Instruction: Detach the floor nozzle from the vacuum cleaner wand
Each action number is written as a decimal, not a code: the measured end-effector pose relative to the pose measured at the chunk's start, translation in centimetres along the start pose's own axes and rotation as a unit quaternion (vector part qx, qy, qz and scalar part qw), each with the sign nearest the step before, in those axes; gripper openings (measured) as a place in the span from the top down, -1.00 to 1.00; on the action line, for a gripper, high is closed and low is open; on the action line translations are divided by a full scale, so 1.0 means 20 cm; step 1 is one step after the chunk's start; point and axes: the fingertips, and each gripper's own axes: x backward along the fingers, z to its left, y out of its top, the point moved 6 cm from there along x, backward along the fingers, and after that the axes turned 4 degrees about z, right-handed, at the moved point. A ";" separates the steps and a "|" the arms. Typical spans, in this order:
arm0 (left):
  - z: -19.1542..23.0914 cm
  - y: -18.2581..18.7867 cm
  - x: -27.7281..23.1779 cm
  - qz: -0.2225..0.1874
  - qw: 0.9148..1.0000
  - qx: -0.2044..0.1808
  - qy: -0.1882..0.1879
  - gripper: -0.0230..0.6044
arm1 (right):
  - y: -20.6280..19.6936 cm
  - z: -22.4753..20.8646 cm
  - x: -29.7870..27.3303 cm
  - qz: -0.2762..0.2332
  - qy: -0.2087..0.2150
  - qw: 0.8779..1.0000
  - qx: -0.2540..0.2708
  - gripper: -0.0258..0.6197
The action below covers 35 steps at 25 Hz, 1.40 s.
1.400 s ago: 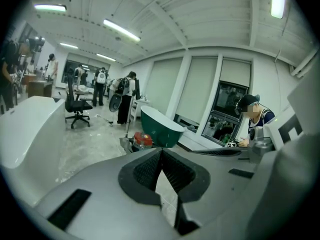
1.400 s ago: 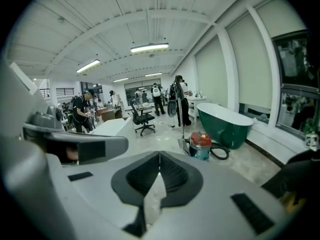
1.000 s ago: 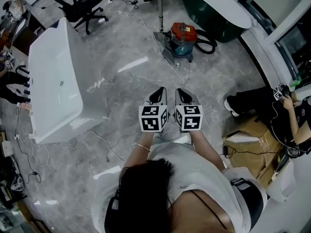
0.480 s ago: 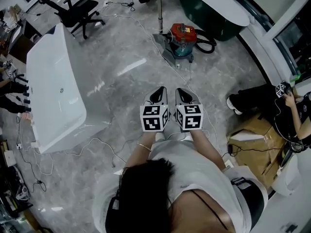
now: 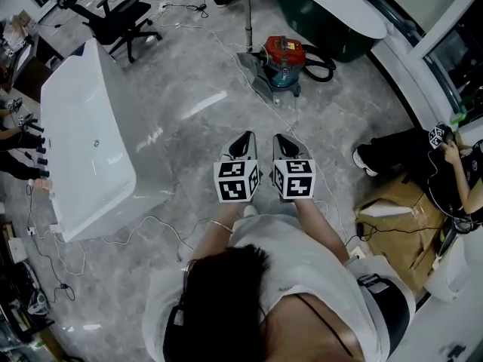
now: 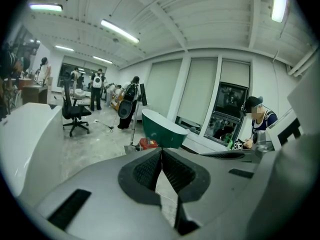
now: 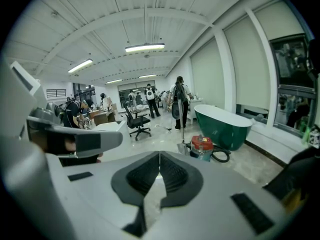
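A red and teal canister vacuum cleaner (image 5: 284,62) stands on the grey floor at the top middle of the head view. Its upright metal wand (image 5: 248,13) ends in a flat floor nozzle (image 5: 250,57) just left of the canister. The vacuum cleaner (image 7: 202,145) and the wand (image 7: 181,128) also show in the right gripper view, and the red canister (image 6: 147,143) in the left gripper view. My left gripper (image 5: 243,140) and right gripper (image 5: 281,140) are side by side, well short of the vacuum, pointing at it. Both are shut with nothing between the jaws.
A white bathtub (image 5: 83,138) lies at the left, a dark green bathtub (image 5: 332,21) behind the vacuum. A black hose (image 5: 323,66) loops right of the canister. Thin cables (image 5: 162,225) run across the floor. A seated person (image 5: 445,176) and cardboard (image 5: 392,228) are at the right; an office chair (image 5: 121,13) at the top left.
Both grippers have edged slightly forward toward the vacuum. The jaws have stayed shut.
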 end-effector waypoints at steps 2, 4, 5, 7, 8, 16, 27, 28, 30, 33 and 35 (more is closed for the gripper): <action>-0.01 0.00 0.00 0.001 1.000 -0.005 0.003 0.91 | -0.01 -0.01 0.01 0.000 -0.002 1.000 -0.004 0.87; -0.03 0.01 0.00 0.003 1.000 -0.009 0.001 0.91 | -0.02 -0.02 0.01 0.002 -0.007 1.000 -0.011 0.87; -0.03 0.01 0.01 0.004 1.000 -0.010 -0.002 0.91 | -0.02 -0.02 0.02 0.003 -0.009 1.000 -0.014 0.87; -0.04 0.00 0.02 0.006 1.000 -0.007 -0.013 0.91 | -0.03 -0.02 0.02 0.003 -0.008 1.000 -0.019 0.87; -0.04 0.00 0.02 0.005 1.000 -0.006 -0.017 0.91 | -0.04 -0.02 0.02 0.003 -0.007 1.000 -0.021 0.87; -0.05 0.01 -0.03 0.006 1.000 -0.010 0.001 0.91 | -0.06 -0.09 -0.02 0.010 -0.004 1.000 -0.029 0.87; -0.08 0.10 -0.22 0.000 1.000 -0.001 0.020 0.91 | 0.04 -0.25 -0.15 0.018 0.015 1.000 -0.015 0.87; -0.08 0.10 -0.24 0.002 1.000 0.002 0.021 0.91 | 0.05 -0.26 -0.16 0.020 0.017 1.000 -0.013 0.87; -0.08 0.10 -0.27 0.005 1.000 0.005 0.021 0.91 | 0.06 -0.28 -0.19 0.021 0.021 0.999 -0.011 0.87; -0.08 0.11 -0.34 0.007 1.000 0.008 0.025 0.91 | 0.08 -0.33 -0.23 0.025 0.024 0.999 -0.005 0.87; -0.07 0.12 -0.38 0.007 1.000 0.008 0.028 0.91 | 0.09 -0.36 -0.26 0.027 0.027 0.999 -0.004 0.87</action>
